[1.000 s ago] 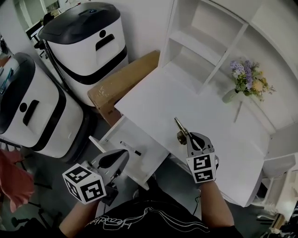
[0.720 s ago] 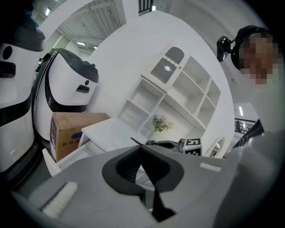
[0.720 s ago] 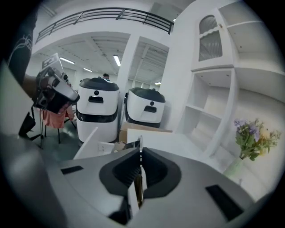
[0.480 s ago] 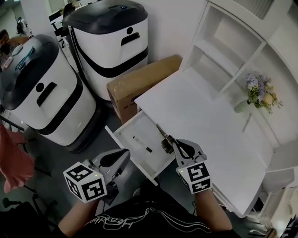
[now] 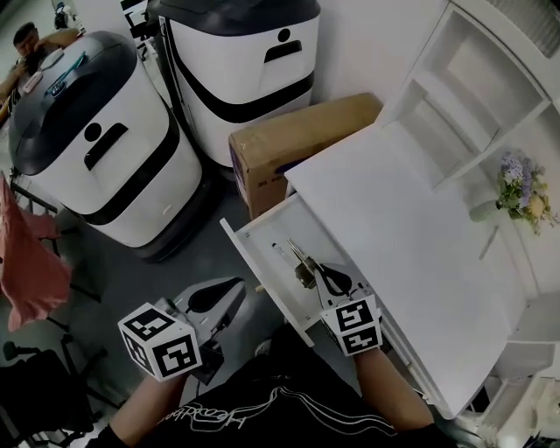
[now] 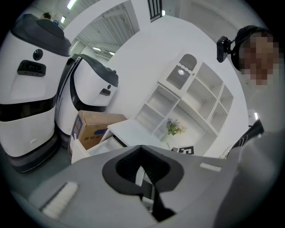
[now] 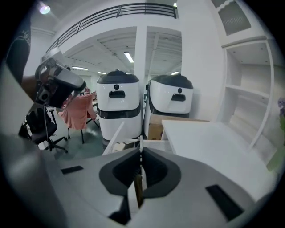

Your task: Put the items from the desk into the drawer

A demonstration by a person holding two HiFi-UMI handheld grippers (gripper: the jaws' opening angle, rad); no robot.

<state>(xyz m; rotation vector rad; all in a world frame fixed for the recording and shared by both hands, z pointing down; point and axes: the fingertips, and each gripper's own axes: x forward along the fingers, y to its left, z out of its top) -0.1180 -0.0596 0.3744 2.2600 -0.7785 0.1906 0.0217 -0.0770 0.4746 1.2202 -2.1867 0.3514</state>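
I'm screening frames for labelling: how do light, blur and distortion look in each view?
Head view: soft even light, fairly sharp, the white desk nearly blown out, its edges bowed by the lens. Left gripper view: heavy fisheye, black corners, the left gripper close and soft. Right gripper view: same fisheye, glare from a ceiling lamp, the slim item in the right gripper blurred.

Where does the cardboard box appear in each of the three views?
Head view: cardboard box at upper middle, wedged between the white desk and the white-and-black machines.
Left gripper view: box left of centre, left of the desk.
Right gripper view: box small, at centre, left of the desk.
Shared landmark: the white desk, beside the box.
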